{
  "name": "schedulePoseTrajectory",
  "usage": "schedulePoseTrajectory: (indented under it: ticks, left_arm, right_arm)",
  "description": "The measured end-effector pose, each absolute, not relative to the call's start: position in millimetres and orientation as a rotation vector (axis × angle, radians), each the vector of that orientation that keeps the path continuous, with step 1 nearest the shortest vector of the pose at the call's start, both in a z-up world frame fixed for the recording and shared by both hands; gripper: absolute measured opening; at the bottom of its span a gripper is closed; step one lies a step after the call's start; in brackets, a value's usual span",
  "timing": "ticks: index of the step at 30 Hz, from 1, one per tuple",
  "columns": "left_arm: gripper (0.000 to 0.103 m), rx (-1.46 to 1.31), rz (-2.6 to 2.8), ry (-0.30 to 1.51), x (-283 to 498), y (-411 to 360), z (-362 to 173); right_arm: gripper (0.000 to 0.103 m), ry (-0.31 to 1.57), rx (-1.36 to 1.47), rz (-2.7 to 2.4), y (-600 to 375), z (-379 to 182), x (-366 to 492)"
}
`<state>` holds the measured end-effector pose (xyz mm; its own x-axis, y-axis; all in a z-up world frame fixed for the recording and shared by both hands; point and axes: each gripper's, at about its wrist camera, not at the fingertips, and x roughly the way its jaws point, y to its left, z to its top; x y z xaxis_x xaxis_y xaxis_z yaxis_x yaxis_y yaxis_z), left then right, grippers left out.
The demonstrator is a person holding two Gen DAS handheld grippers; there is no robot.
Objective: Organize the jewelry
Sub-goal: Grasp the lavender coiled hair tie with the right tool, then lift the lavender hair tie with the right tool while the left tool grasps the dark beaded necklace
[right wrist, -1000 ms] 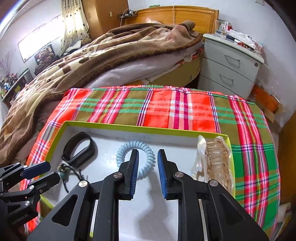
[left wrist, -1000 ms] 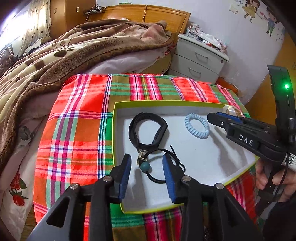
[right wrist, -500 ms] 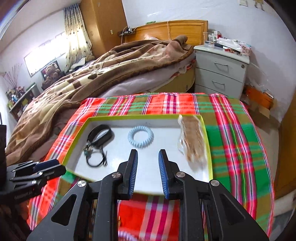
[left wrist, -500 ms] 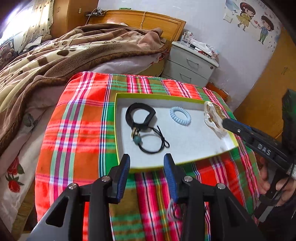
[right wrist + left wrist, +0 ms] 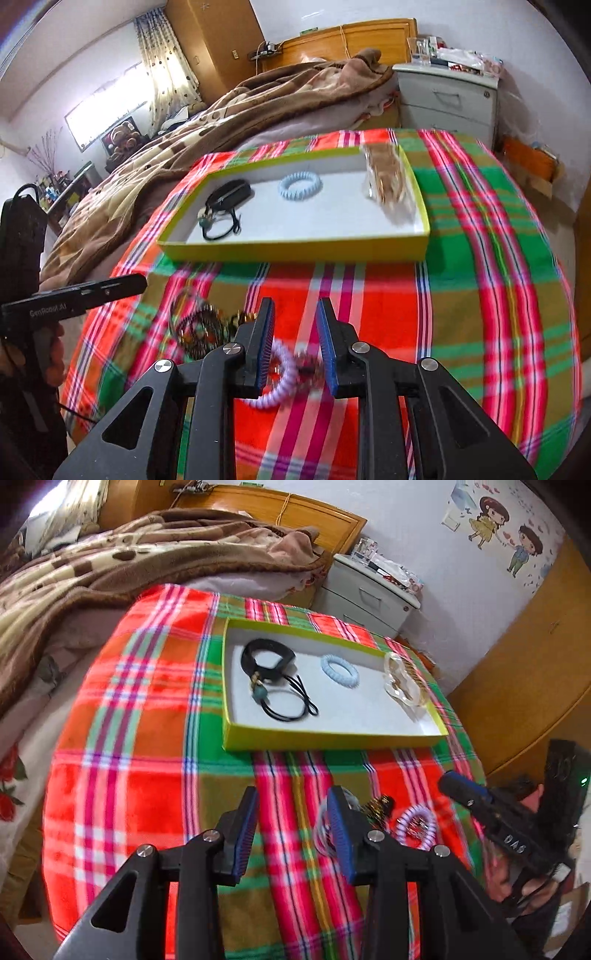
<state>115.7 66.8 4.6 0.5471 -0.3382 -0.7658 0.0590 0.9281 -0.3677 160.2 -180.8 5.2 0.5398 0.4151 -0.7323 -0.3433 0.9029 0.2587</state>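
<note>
My left tool [image 5: 291, 812] tilts down over the plaid-covered surface [image 5: 129, 760] with its blue pads apart and nothing between them; my right tool [image 5: 293, 325], also angled down, has just been opening, its pads apart above a purple coil hair tie [image 5: 275, 373] lying unpinched on the cloth. Farther off sits the green-rimmed tray [image 5: 295, 251] holding a black band [image 5: 231, 192], a blue coil tie [image 5: 300, 184] and a clear clip [image 5: 386, 173], with the bed [image 5: 221, 110] and a nightstand [image 5: 447, 99] behind.

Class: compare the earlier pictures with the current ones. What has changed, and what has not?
Both grippers drew back from over the tray to the loose jewelry on the cloth; the right gripper, its jaws just opening, now straddles the purple coil. Nothing gripped. Tray contents unchanged.
</note>
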Motion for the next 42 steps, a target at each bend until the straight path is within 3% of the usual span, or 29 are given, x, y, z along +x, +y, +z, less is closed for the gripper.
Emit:
schedulePoseTrajectory:
  ticks: [19, 22, 25, 42]
  left_arm:
    - [0.040, -0.291, -0.208, 1.032, 98, 68, -17]
    - [0.040, -0.289, -0.203, 1.036, 98, 68, -18]
    - [0.040, -0.288, -0.200, 1.040, 99, 67, -19]
    - [0.040, -0.196, -0.298, 1.025, 100, 29, -6]
  right_arm:
    - [0.024, 0.915, -0.054, 0.452, -165, -16, 134]
    - [0.014, 0.909, -0.064, 0.440, -165, -16, 132]
    - [0.011, 0.900, -0.065, 0.435, -166, -14, 129]
    - [0.011, 0.796, 0.130, 0.336, -217, 11, 115]
